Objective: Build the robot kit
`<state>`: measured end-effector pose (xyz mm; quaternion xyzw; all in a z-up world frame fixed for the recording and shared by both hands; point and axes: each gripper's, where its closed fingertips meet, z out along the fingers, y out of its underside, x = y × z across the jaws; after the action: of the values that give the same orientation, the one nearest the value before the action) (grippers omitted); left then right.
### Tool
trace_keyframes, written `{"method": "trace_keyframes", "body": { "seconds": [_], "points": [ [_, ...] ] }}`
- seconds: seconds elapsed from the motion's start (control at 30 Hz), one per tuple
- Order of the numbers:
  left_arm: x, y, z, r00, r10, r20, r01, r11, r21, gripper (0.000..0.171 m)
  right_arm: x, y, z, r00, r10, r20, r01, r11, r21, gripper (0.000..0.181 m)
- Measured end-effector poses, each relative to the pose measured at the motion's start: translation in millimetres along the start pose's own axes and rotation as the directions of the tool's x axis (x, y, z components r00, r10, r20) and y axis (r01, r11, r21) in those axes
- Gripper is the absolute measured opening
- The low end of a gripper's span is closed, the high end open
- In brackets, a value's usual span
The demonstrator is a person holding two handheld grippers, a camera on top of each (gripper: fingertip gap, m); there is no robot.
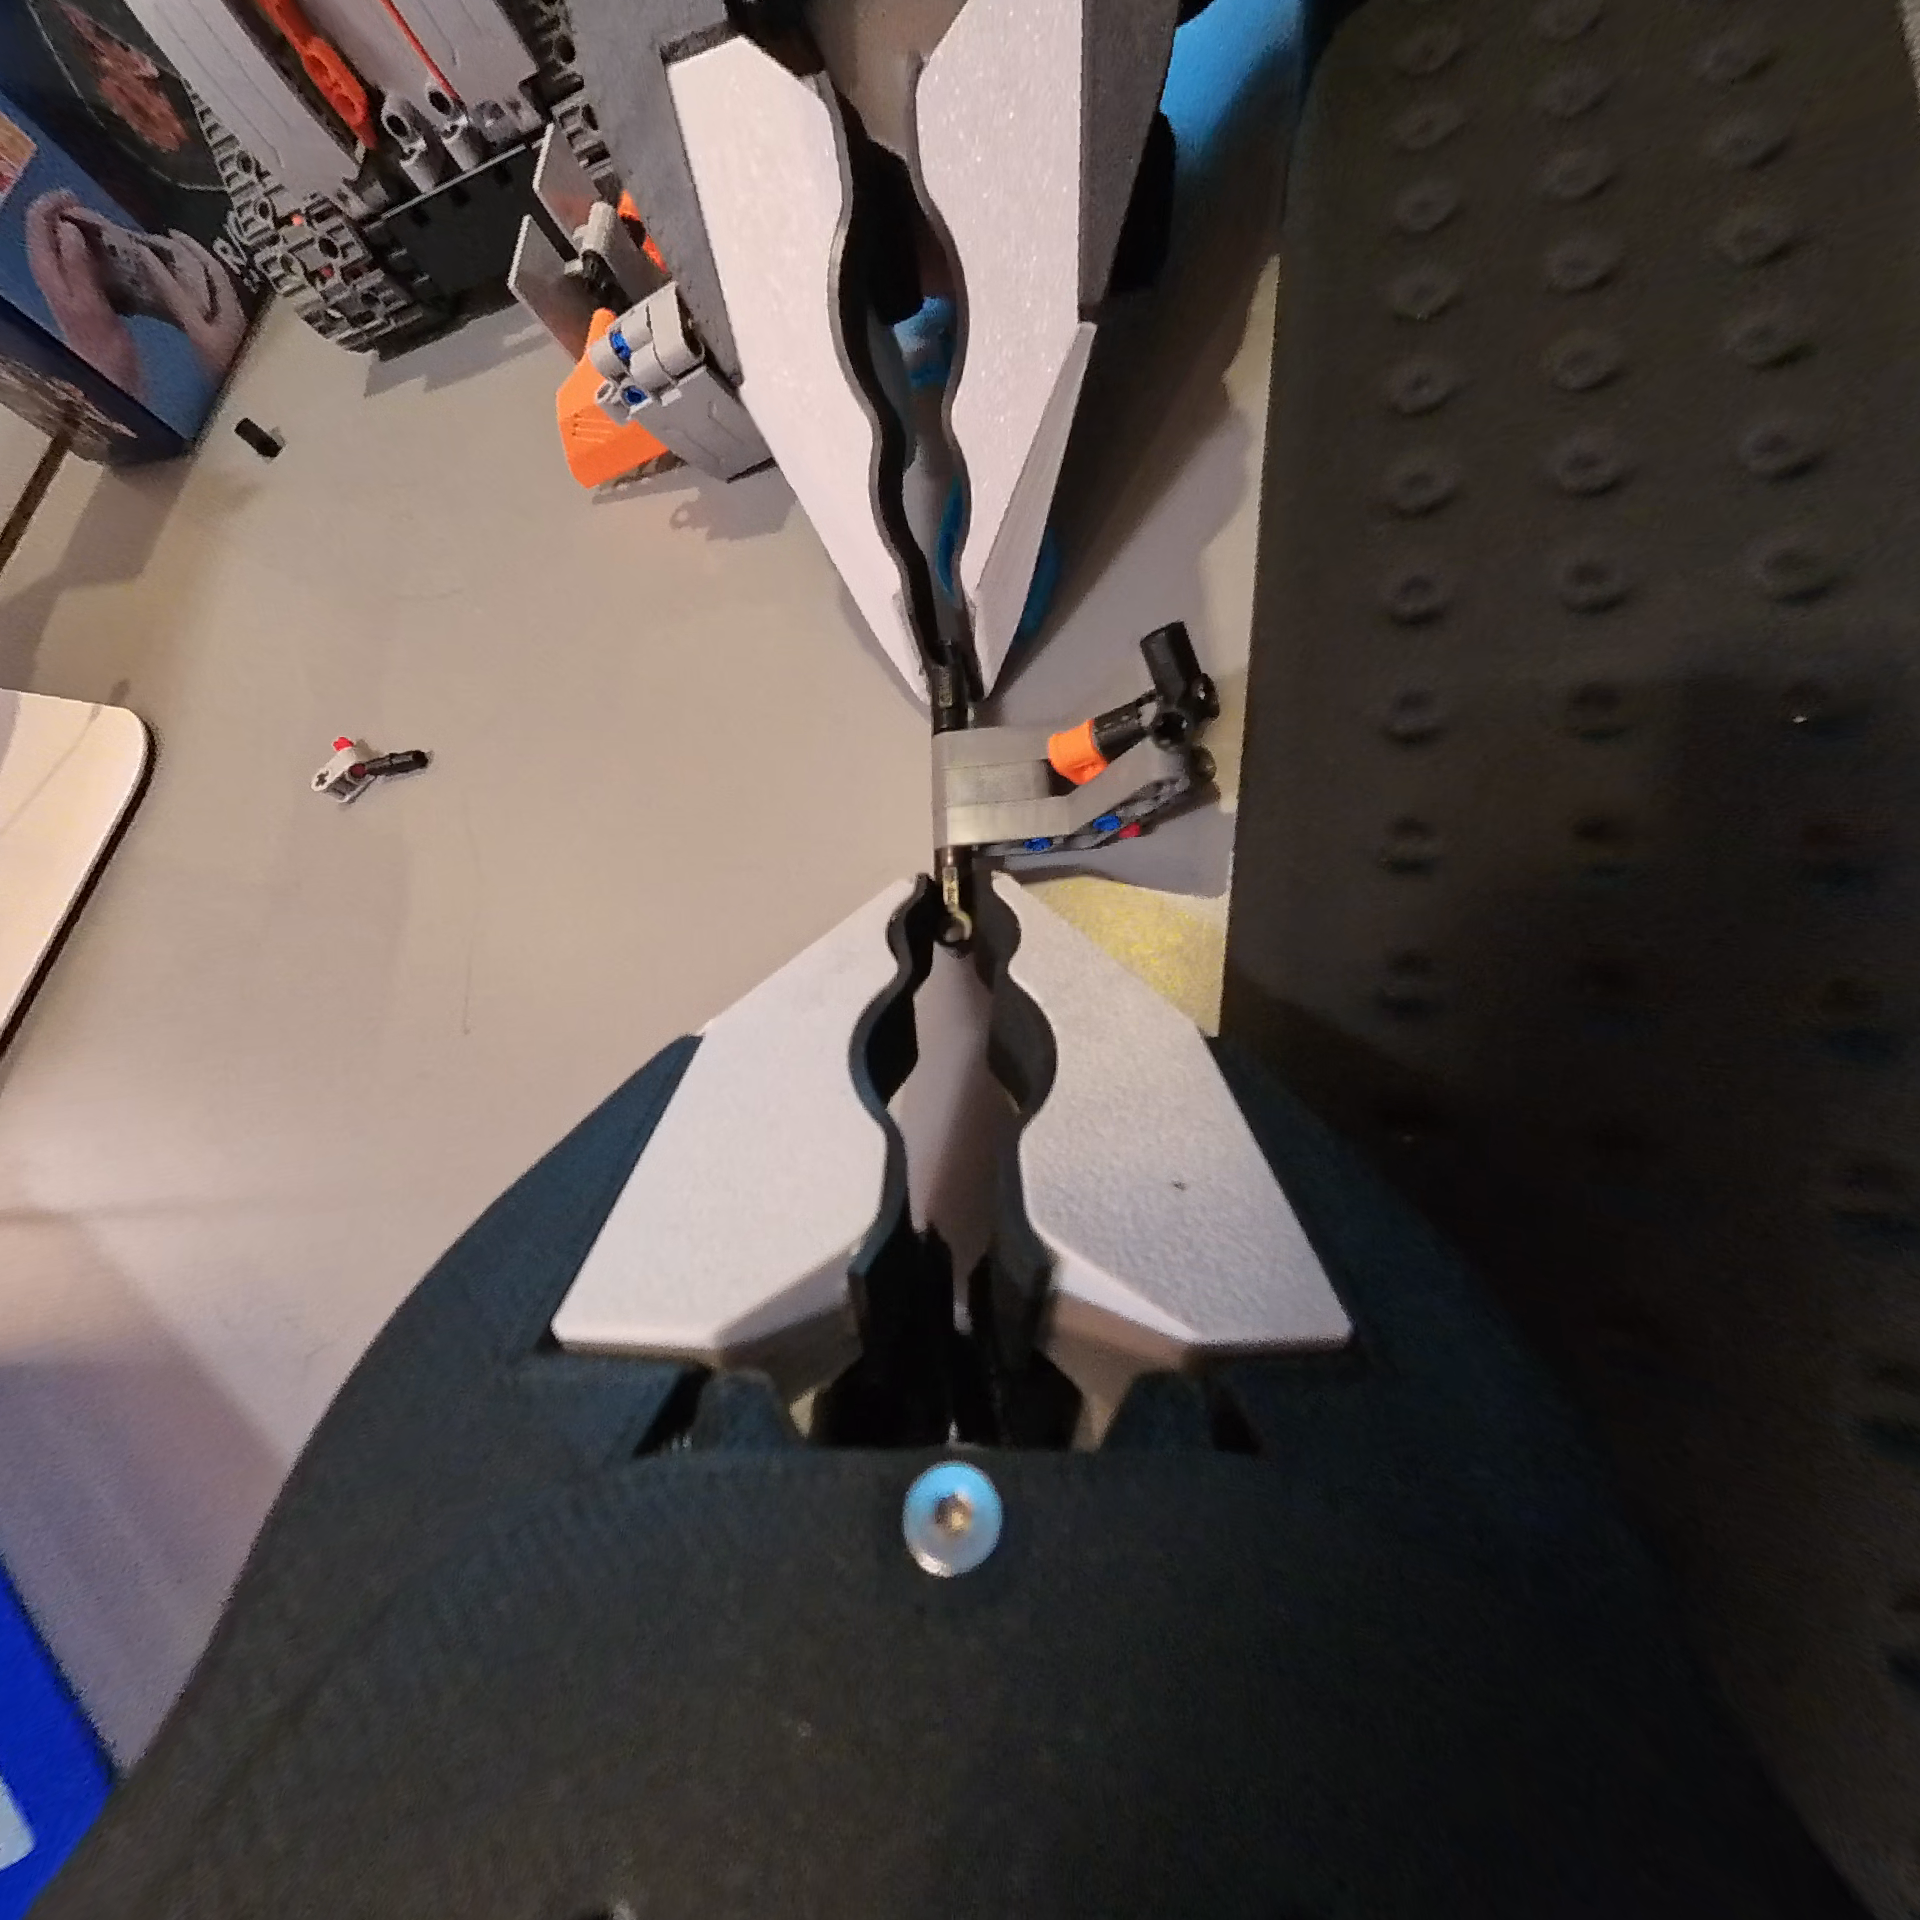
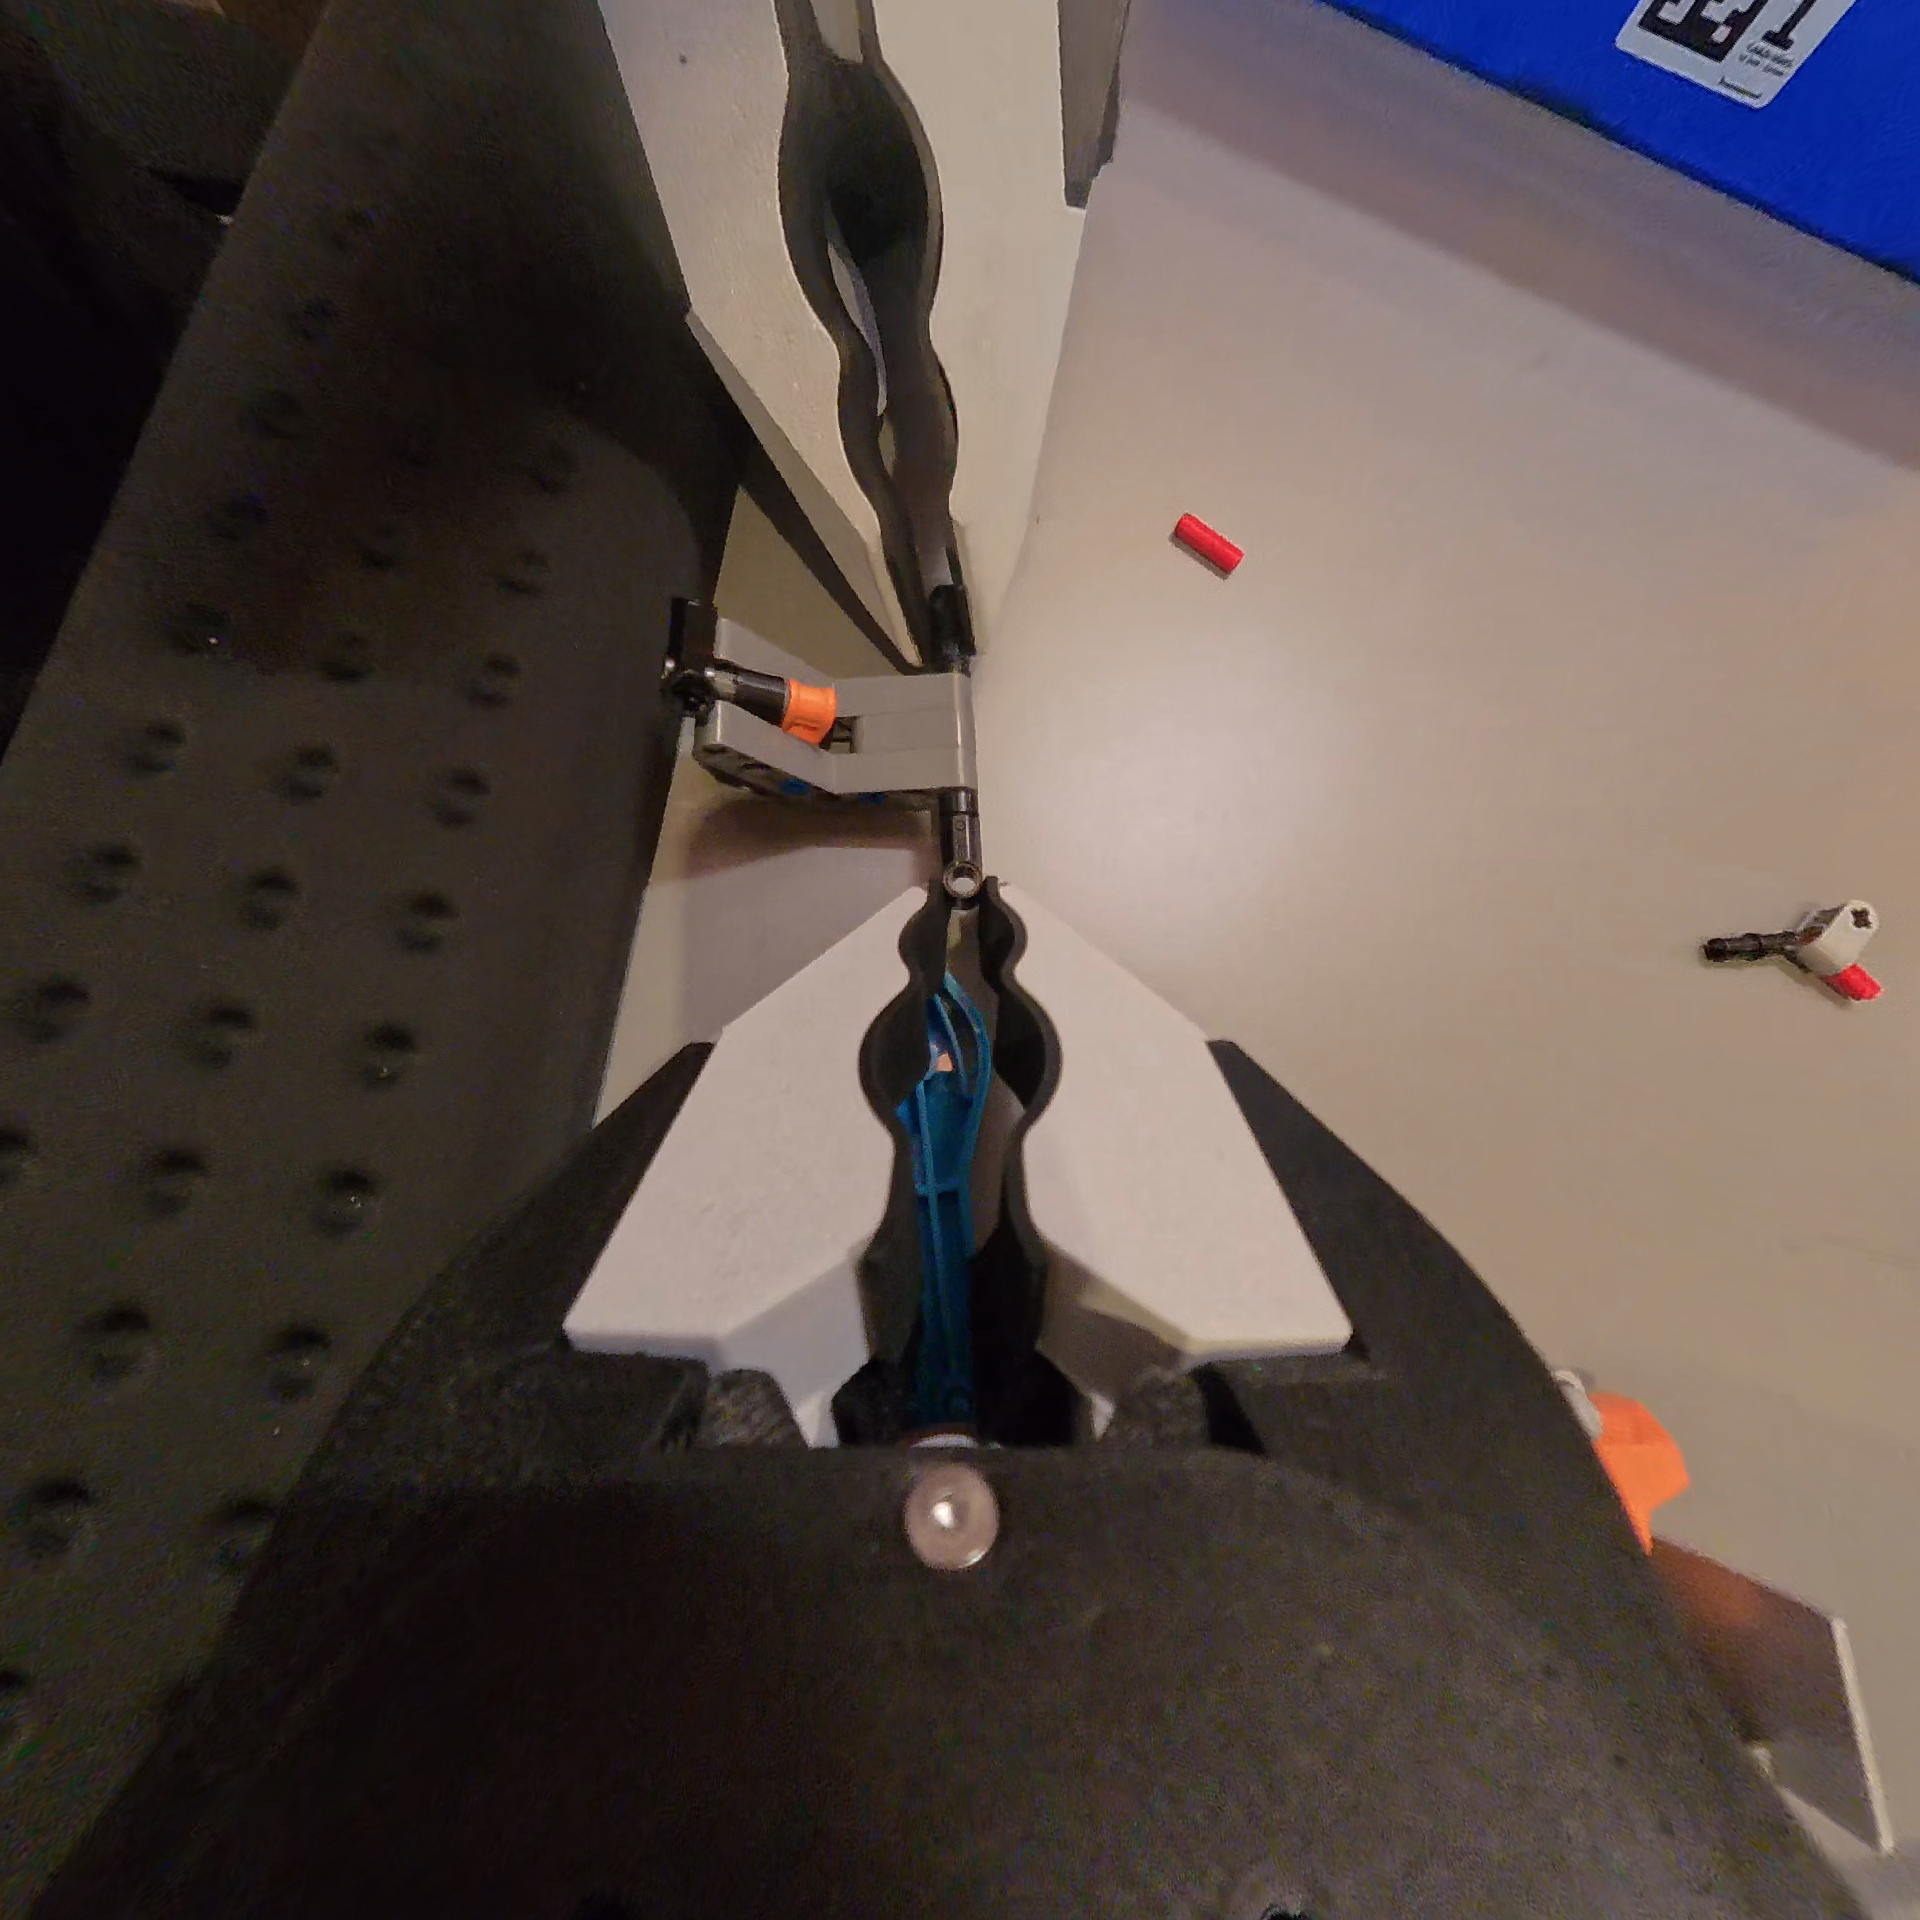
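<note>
Left wrist view: grey brick assy [image 1: 987, 795] pinched btwn both closed hand-held grippers' tips, end-to-end.

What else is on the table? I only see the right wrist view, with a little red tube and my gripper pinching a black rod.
Observer: Behind your right gripper, which pinches the thin black rod, stands a black tracked toy vehicle of plastic bricks.
Operator: Is anything loose near it?
Observer: A tiny black plastic peg lies alone on the grey table.
Operator: What's next to that?
Observer: A colourful printed cardboard box stands close by the peg.
</note>
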<state>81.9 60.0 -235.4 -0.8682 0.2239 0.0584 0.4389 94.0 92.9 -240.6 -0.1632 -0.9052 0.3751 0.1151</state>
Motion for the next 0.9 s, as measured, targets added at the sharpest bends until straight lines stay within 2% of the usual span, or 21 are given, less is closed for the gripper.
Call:
{"method": "trace_keyframes", "body": {
  "seconds": [0.23,0.53,0.6,0.9],
  "points": [
    [0.3,2.2,3.0,0.999,0.031,0.024,-0.03,0.999,-0.028,0.004,-2.7,-1.1,1.7,1.0,-0.026,0.007,0.027,0.999,-0.027,0.003],
    [-1.5,-1.1,3.0,1.0,0.017,0.021,-0.017,1.0,-0.011,0.004,2.1,-1.4,0.1,0.999,-0.032,-0.026,0.031,0.999,-0.036,0.004],
    [-10.0,-8.5,-2.5,0.999,0.008,0.054,-0.01,1.0,0.027,0.006,9.0,-11.3,-9.7,0.998,-0.006,-0.056,0.007,1.0,0.02,0.005],
    [-61.6,-39.7,-29.2,0.968,-0.067,0.241,0.031,0.988,0.149,0.006,36.4,-43.7,-58.8,0.975,0.082,-0.208,-0.045,0.983,0.177,0.034]
  ]
}}
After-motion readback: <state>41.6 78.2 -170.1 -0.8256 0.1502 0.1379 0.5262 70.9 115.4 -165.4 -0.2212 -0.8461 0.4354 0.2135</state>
